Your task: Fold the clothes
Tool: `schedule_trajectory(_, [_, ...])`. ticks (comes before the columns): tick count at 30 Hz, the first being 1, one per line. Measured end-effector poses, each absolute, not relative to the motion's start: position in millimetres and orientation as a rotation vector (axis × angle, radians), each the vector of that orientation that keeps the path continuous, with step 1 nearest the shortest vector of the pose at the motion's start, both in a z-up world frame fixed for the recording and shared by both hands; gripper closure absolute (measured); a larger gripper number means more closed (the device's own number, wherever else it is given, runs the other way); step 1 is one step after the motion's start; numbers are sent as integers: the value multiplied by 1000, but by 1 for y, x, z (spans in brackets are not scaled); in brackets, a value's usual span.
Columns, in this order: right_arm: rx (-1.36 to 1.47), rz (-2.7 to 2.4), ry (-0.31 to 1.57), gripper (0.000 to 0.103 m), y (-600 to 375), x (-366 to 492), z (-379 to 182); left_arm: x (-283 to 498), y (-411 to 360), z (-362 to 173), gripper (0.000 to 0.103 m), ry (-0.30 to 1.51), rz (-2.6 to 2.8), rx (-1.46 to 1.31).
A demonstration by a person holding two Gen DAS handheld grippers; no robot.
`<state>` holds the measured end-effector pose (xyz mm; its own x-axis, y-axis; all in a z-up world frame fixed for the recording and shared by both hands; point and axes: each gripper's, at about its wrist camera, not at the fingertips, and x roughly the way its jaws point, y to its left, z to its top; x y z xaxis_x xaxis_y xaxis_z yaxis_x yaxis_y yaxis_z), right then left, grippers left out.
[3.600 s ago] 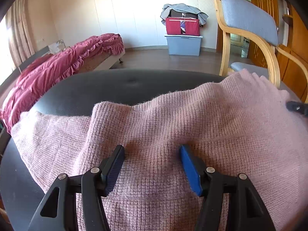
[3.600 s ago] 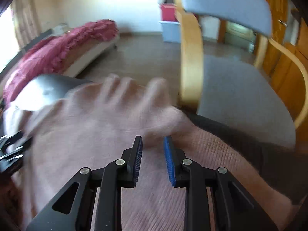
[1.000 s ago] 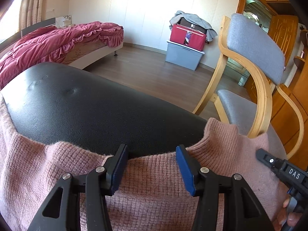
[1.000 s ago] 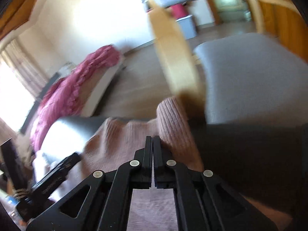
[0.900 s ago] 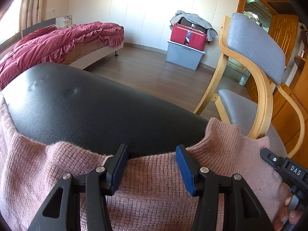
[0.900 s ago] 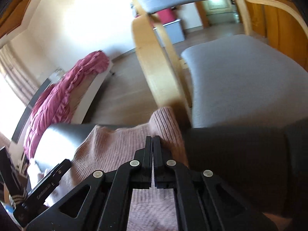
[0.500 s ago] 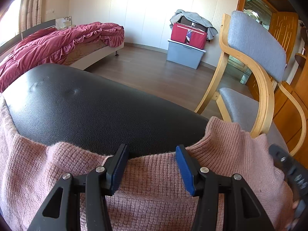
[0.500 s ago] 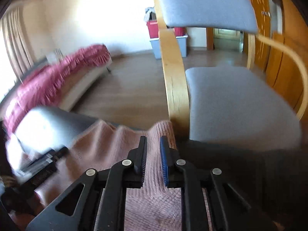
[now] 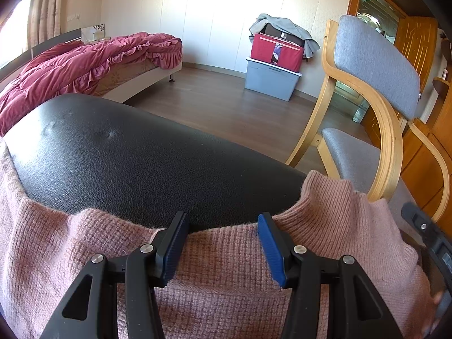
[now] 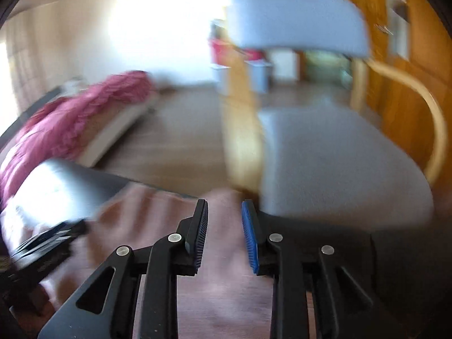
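A wooden chair (image 9: 378, 90) with grey cushions stands by the black surface (image 9: 135, 158); beyond, a bed (image 9: 84, 65) and a red bag (image 9: 276, 50) on a grey bin (image 9: 269, 80).

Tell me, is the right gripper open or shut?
Open. The right gripper shows a gap between its pads, just widened, with the sweater below, unclamped.
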<state>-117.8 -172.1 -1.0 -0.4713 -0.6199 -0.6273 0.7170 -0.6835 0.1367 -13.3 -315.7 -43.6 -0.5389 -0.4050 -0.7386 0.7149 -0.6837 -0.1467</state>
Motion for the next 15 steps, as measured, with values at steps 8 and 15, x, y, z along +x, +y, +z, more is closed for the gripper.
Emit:
schedule_trajectory(8, [909, -2089, 487, 78, -213, -98, -29, -16, -314, -44, 50, 572, -2216, 915])
schedule_trajectory(15, [975, -2184, 396, 78, -195, -115, -27, -16, -311, -39, 50, 552, -2217, 928])
